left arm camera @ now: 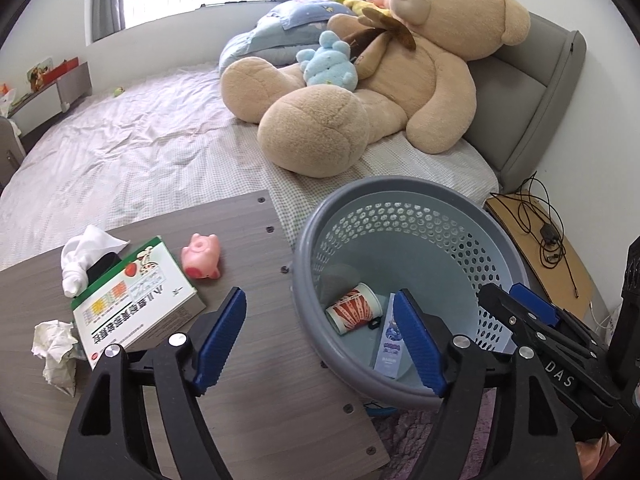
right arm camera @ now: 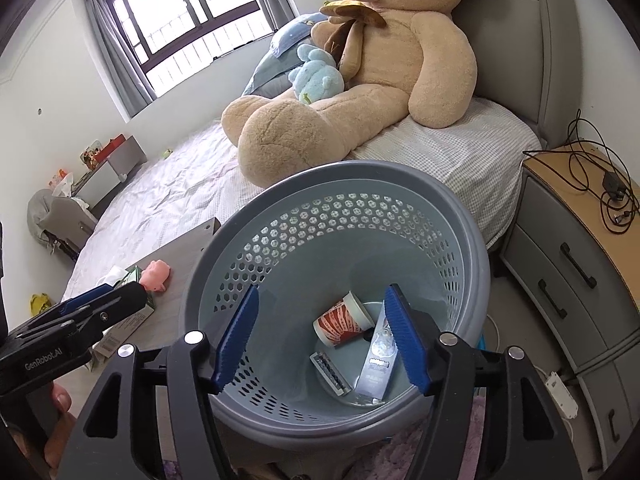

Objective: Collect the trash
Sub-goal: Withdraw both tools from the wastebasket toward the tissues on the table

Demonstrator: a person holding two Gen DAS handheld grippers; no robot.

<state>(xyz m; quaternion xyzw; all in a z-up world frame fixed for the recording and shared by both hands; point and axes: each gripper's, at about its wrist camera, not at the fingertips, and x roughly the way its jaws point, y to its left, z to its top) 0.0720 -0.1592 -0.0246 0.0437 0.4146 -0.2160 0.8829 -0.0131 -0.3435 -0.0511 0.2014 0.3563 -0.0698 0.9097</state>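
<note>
Only the left wrist view shows the table under the wide, empty left tongs, with a medicine box and crumpled tissue to their left. The right tongs, wide and empty, hover over the grey basket, where a paper cup, a slim blue carton and, seen only here, a small ribbed packet lie.

Wastebasket mouth wide and unobstructed from above, wooden tabletop bare beside it, medicine box, crumpled tissues and pink pig toy crowding its far-left part
</note>
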